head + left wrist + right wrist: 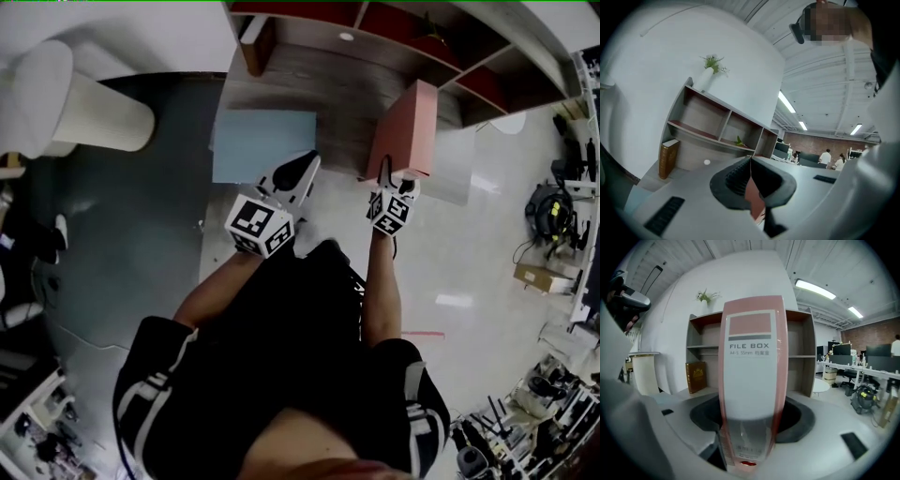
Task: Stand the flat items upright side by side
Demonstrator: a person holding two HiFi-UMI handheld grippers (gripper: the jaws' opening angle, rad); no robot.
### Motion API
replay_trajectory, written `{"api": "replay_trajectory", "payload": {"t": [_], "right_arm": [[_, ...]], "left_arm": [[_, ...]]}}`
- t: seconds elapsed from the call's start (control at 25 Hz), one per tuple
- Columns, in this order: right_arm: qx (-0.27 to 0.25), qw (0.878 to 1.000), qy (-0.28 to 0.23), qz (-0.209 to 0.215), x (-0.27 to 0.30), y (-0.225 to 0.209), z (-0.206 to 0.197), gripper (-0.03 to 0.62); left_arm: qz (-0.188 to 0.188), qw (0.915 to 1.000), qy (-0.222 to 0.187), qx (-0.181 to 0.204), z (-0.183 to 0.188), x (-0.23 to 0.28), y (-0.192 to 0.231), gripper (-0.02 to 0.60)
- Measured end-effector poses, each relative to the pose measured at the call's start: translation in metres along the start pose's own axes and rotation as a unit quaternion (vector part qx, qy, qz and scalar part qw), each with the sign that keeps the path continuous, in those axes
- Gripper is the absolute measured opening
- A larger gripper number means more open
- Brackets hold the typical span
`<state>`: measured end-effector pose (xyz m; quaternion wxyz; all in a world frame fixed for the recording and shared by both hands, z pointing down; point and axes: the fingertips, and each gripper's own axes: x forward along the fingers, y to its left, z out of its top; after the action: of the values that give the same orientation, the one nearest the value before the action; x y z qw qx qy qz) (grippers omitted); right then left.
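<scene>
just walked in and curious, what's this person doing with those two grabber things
A person holds a gripper in each hand in front of a shelf. The right gripper is clamped on a pink file box, holding it upright. The left gripper is shut and empty. A pale blue folder lies flat in front of the shelf, not yet stood up. A brown book stands upright in the shelf.

Wooden shelf unit (801, 341) is sitting against the white wall, with a little plant in a white vase (708, 75) standing on top near its left end. A cream cylinder (103, 114) is standing off to the shelf's left. Way in the back, 2 people (826, 157) are hanging around desks with monitors (867, 355), and ceiling lights (820, 289) are glowing.
</scene>
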<state>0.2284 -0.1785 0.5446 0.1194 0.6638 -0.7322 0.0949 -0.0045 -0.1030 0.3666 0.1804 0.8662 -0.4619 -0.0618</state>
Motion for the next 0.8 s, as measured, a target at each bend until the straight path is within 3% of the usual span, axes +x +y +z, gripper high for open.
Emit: {"api": "replay_trajectory", "payload": {"t": [0.32,0.8], "right_arm": [[0.011,0.999,0.01,-0.029,0.014,-0.007,0.004,0.302],[-0.001,1.0,0.021,-0.004,0.071,-0.04,0.019,0.302]], "left_arm": [[-0.045,0.9989,0.01,0.003,0.011,0.015,0.004,0.025],[-0.052,0.9985,0.014,0.004,0.023,0.085,0.002,0.025]]}}
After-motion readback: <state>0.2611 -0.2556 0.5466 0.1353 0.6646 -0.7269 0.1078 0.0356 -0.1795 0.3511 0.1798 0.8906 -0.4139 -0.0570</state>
